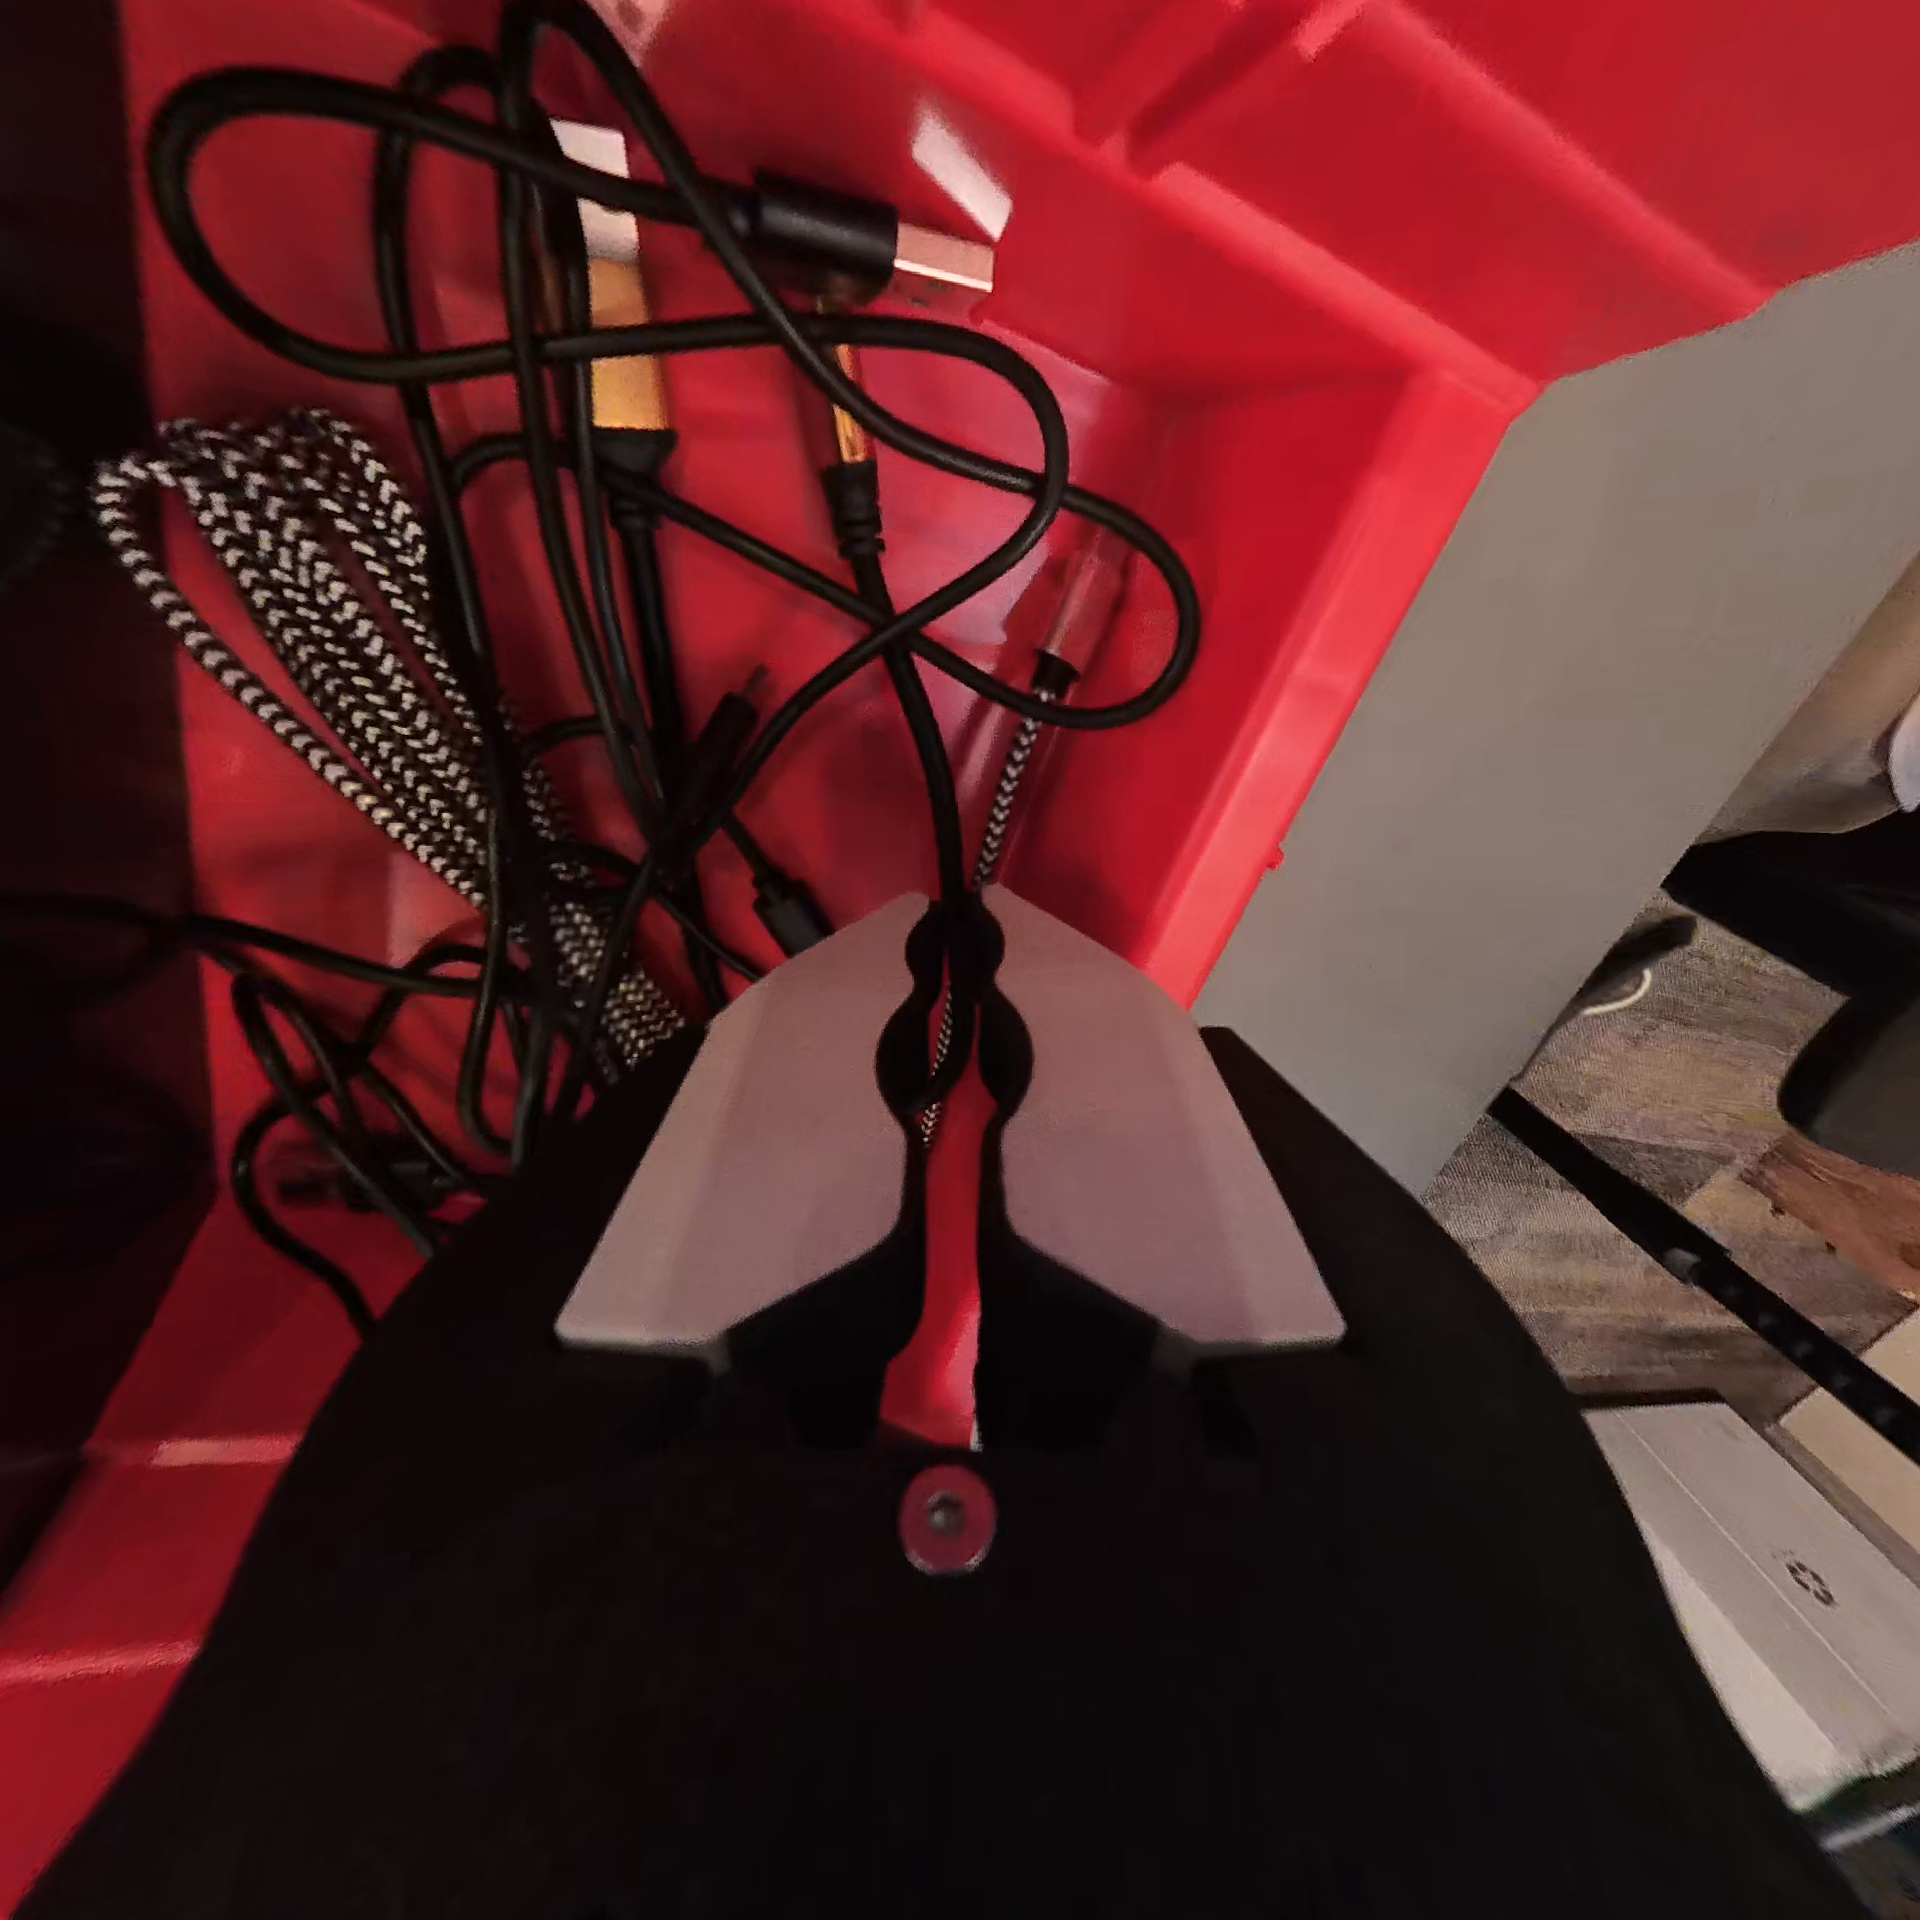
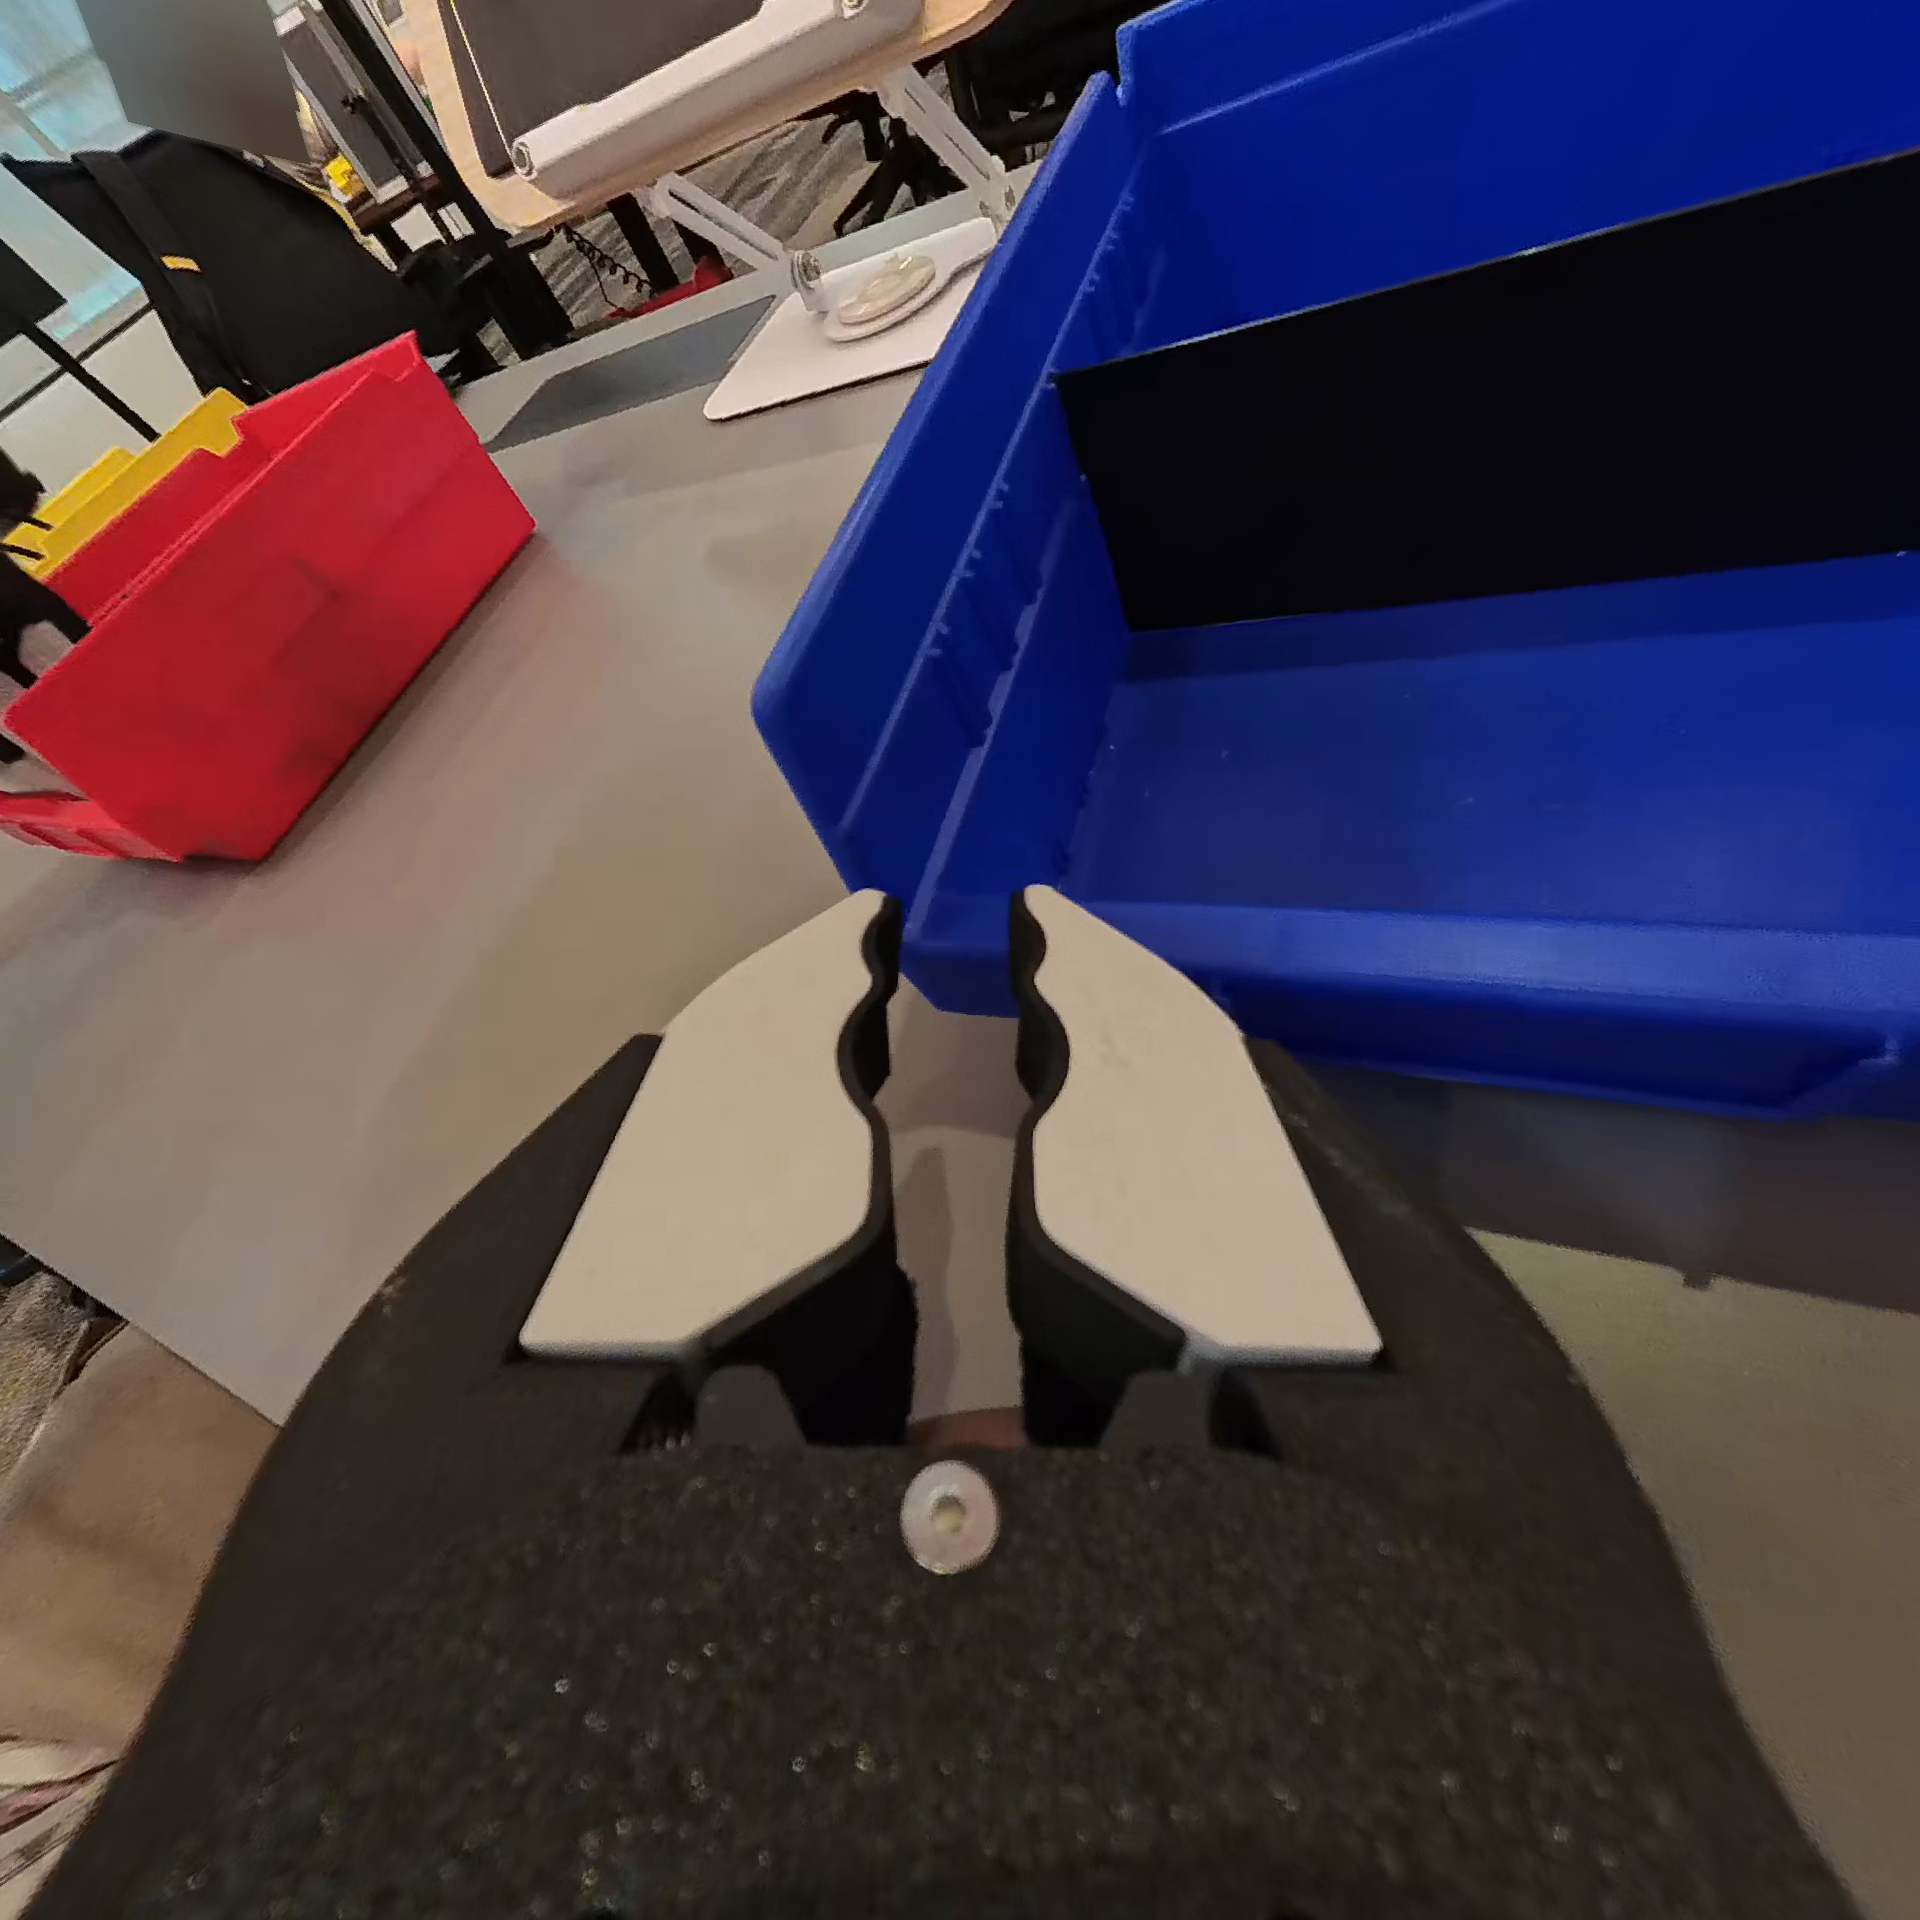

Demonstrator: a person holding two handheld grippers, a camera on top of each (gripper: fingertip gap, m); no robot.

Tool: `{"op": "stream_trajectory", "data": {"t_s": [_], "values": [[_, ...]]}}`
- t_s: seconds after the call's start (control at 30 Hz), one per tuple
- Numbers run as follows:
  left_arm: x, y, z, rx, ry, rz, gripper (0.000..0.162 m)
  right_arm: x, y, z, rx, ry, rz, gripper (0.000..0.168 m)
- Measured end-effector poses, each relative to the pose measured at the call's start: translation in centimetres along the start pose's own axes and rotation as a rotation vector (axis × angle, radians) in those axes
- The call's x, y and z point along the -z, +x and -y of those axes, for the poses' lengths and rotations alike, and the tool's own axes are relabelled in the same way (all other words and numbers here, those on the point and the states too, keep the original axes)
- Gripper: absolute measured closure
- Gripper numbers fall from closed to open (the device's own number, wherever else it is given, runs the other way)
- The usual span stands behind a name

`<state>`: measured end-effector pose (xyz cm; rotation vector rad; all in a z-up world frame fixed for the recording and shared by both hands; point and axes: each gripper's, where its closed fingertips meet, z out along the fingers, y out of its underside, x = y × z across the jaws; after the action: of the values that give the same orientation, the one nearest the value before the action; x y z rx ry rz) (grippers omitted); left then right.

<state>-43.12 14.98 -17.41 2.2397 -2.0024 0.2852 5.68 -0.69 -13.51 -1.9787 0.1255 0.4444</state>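
My left gripper (image 1: 961, 914) is inside a red bin (image 1: 1299, 623) full of tangled cables. It is shut on a black cable (image 1: 925, 748), and a thin black-and-white braided cable (image 1: 1013, 769) also runs between the pads. A thick braided bundle (image 1: 312, 623) and a silver USB plug (image 1: 935, 265) lie farther in. My right gripper (image 2: 948, 914) is shut on the near left corner of a blue bin (image 2: 1455, 779), with a pad on each side of the corner wall. The blue bin has a black divider (image 2: 1507, 416) and its near compartment holds nothing.
A grey table (image 2: 520, 987) carries the red bin (image 2: 260, 644) at the left, with a yellow bin (image 2: 135, 468) behind it. A white stand base (image 2: 831, 353) sits at the back. A grey panel (image 1: 1558, 727) stands beside the red bin. Left tips to right tips: about 50 centimetres. My left gripper's tips are some 9 centimetres from the silver USB plug (image 1: 935, 265). The thick braided bundle (image 1: 312, 623) is closer to my left gripper, around 9 centimetres from its tips; the right tips are 50 centimetres off.
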Motion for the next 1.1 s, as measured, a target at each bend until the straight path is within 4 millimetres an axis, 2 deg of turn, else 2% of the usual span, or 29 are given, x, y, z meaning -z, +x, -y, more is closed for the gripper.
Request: {"op": "stream_trajectory", "data": {"t_s": [0.13, 0.23, 0.37, 0.53, 0.67, 0.77, 0.83, 0.87, 0.9, 0.97, 1.0, 1.07, 1.1], "values": [[2.4, 0.1, 0.6, -0.002, 0.102, 0.052, 0.159, -0.4, -0.7, -0.1, 0.013, -0.008, 0.018, 0.149], [4.9, 1.1, 0.2, 0.001, 0.147, 0.057, 0.159, -0.6, -1.2, -0.2, 0.023, -0.012, 0.033, 0.149], [8.1, 1.7, -2.2, -0.03, 0.039, 0.167, 0.159, -0.6, -1.9, -0.2, 0.022, -0.012, 0.055, 0.149], [11.4, 2.8, -5.4, -0.089, -0.227, 0.322, 0.16, -0.4, -2.3, -0.2, 0.028, -0.01, 0.066, 0.149], [15.0, 4.8, -4.4, -0.128, -0.206, 0.429, 0.16, -0.2, -2.5, -0.2, 0.026, -0.008, 0.07, 0.149], [19.3, 6.0, -1.5, -0.162, -0.05, 0.59, 0.16, 0.1, -2.6, -0.1, 0.033, 0.0, 0.069, 0.15], [22.7, 6.9, 2.5, -0.174, 0.2, 0.719, 0.16, 0.2, -2.9, -0.1, 0.039, 0.004, 0.075, 0.15], [23.6, 8.1, 4.8, -0.172, 0.351, 0.722, 0.16, 0.2, -3.1, -0.1, 0.041, 0.007, 0.08, 0.15], [23.6, 9.6, 7.1, -0.177, 0.477, 0.693, 0.16, 0.2, -3.2, -0.1, 0.043, 0.007, 0.085, 0.15], [22.3, 11.8, 11.4, -0.208, 0.666, 0.7, 0.161, 0.1, -3.5, -0.3, 0.046, 0.001, 0.093, 0.15], [21.0, 12.9, 13.6, -0.208, 0.754, 0.686, 0.161, 0.1, -3.7, -0.4, 0.047, -0.001, 0.095, 0.149], [17.3, 15.1, 17.9, -0.149, 0.926, 0.57, 0.161, 0.1, -3.8, -0.4, 0.051, 0.001, 0.097, 0.15], [14.7, 16.0, 19.8, -0.118, 0.96, 0.505, 0.161, 0.2, -3.9, -0.4, 0.054, 0.001, 0.096, 0.15]]}}
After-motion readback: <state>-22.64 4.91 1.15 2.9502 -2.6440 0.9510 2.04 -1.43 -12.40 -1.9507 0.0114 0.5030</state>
